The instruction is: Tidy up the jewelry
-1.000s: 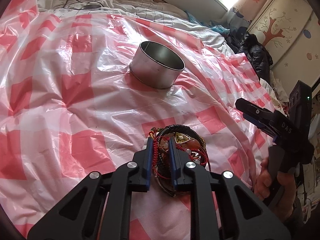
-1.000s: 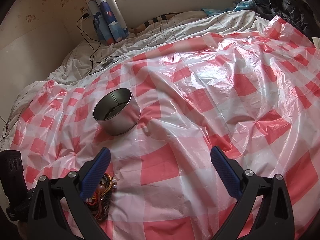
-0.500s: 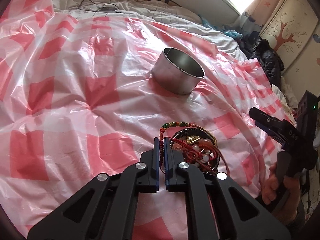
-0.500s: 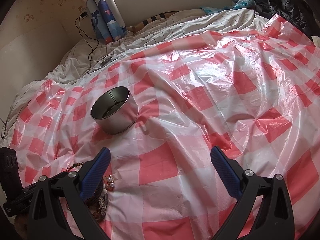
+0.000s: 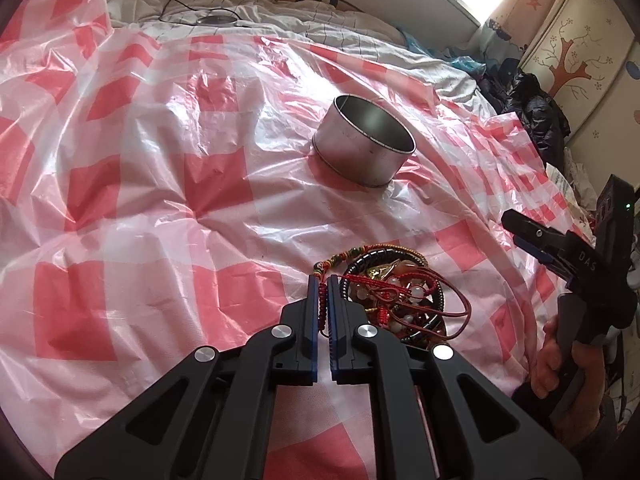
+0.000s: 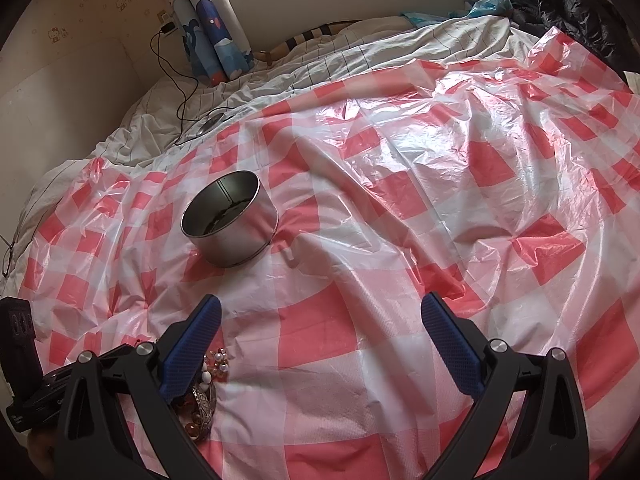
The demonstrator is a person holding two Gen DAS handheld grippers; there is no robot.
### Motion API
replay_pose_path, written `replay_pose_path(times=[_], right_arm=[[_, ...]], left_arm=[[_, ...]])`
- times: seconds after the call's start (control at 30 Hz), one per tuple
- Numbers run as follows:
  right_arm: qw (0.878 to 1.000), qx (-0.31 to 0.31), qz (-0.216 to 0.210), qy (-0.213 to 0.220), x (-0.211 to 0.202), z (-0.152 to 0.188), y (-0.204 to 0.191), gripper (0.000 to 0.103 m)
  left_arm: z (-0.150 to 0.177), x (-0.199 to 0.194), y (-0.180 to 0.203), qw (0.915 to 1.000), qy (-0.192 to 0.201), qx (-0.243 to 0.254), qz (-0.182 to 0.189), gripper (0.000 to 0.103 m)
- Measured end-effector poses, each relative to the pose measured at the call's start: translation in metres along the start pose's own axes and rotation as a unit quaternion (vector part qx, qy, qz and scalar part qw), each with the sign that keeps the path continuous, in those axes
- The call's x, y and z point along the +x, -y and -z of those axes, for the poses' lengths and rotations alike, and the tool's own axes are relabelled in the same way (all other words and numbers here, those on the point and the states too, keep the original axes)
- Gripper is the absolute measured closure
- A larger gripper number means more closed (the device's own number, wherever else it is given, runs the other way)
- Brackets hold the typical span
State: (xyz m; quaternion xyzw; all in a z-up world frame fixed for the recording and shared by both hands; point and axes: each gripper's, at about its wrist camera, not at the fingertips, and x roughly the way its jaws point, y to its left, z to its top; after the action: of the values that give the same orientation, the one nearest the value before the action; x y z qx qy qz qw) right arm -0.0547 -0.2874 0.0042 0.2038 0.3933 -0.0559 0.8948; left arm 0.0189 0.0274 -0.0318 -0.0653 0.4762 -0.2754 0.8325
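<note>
The left claw (image 5: pixel 323 280) is closed on a red braided cord bracelet (image 5: pixel 322 304), which is pinched between the 2 blue-padded fingers (image 5: pixel 312 300) at the left edge of the jewelry pile. The jewelry pile (image 5: pixel 394 292) is spread on the red-and-white checked plastic sheet (image 5: pixel 160 184) covering the bed, just beyond and to the right of the left claw's tips. Dark beaded rings, pale round beads, red cords and a multicoloured beaded strand are seen tangled together in it; individual pieces cannot be separated with certainty.

The round metal tin (image 5: pixel 363 145) stands upright and open on the sheet, well beyond the pile. In the right wrist view, something dark is seen at the bottom of the tin (image 6: pixel 230 222); what it is cannot be told.

The right claw (image 6: pixel 320 320) is held wide open above bare sheet, with nothing between its fingers. Part of the jewelry pile (image 6: pixel 208 384) is seen beneath and just beside its left finger (image 6: pixel 192 352); contact cannot be determined. In the left wrist view, the right claw (image 5: pixel 532 236) is seen at the right edge of the frame, gripped by the right hand (image 5: pixel 560 368), near the pile but apart from it.

A black cable (image 6: pixel 176 80) and a white bedsheet (image 6: pixel 360 56) lie beyond the plastic sheet.
</note>
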Motion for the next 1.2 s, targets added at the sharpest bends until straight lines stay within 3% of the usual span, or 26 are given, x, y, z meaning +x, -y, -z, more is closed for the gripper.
replay_pose_path(times=[0.3, 0.43, 0.57, 0.73, 0.9, 1.03, 1.2], right_arm=[[1.0, 0.002, 0.0, -0.001, 0.0, 0.0, 0.001, 0.007], [1.0, 0.001, 0.0, -0.001, 0.001, 0.001, 0.0, 0.007], [1.0, -0.002, -0.001, -0.004, 0.003, 0.004, -0.002, 0.007], [1.0, -0.022, -0.017, -0.008, 0.004, 0.006, -0.013, 0.007], [0.995, -0.084, -0.054, -0.01, -0.001, 0.012, -0.043, 0.007], [0.98, -0.176, -0.088, 0.004, -0.016, 0.028, -0.08, 0.007], [0.943, -0.321, -0.082, 0.005, -0.02, 0.065, -0.13, 0.007]], left_arm=[[-0.005, -0.013, -0.01, 0.9969, 0.026, -0.04, 0.062, 0.1], [-0.01, -0.033, -0.009, 0.9869, 0.07, -0.046, 0.137, 0.1], [-0.014, -0.051, 0.002, 0.9781, 0.115, -0.024, 0.172, 0.1], [-0.018, -0.063, -0.001, 0.9742, 0.145, -0.028, 0.171, 0.1], [-0.02, -0.064, -0.011, 0.9767, 0.143, -0.048, 0.153, 0.1], [-0.021, -0.063, -0.018, 0.9768, 0.141, -0.058, 0.151, 0.099], [-0.021, -0.062, -0.023, 0.977, 0.136, -0.065, 0.151, 0.099]])
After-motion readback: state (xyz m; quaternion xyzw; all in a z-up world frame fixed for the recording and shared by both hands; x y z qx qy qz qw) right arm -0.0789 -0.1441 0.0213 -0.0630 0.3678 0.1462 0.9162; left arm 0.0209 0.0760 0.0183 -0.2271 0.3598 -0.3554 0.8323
